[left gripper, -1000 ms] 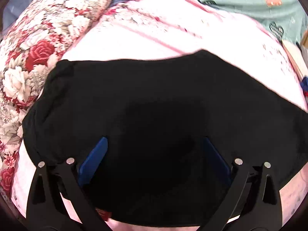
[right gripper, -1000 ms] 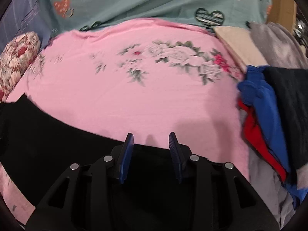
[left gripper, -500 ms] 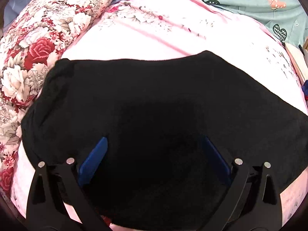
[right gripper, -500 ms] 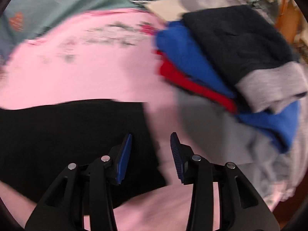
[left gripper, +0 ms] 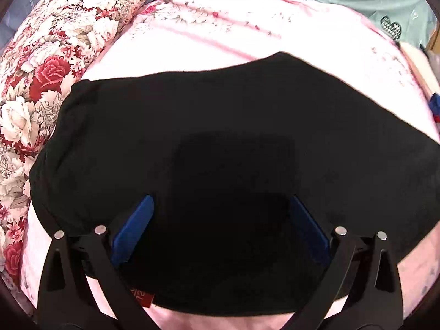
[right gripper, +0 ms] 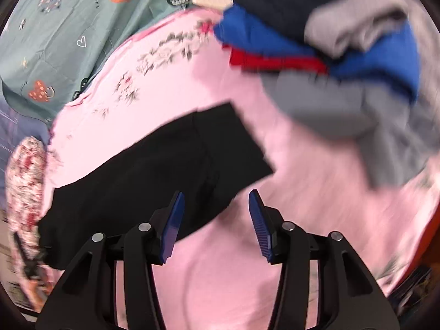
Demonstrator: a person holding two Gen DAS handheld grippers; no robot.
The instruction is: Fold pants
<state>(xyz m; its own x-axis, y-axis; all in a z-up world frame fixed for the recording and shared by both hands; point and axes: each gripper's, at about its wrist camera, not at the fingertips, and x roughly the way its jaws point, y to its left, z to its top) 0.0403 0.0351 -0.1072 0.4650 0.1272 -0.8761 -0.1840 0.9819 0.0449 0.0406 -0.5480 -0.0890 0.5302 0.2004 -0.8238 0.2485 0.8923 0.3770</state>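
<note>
One pair of black pants (left gripper: 220,143) is laid flat on a pink floral sheet (left gripper: 220,33), filling the centre of the left wrist view; a red tag (left gripper: 141,298) is seen at its lower edge. One left gripper (left gripper: 220,231) is spread wide over the fabric, nothing grasped. One right gripper (right gripper: 216,220) is parted, nothing between the jaws, with the pants' end (right gripper: 165,165) at frame centre-left. One floral pillow (left gripper: 55,63) is noted upper left. One blurred pile of clothes (right gripper: 343,55), in grey, blue, red and dark layers, is recorded upper right. One teal patterned cover (right gripper: 68,27) is recorded at upper left.
</note>
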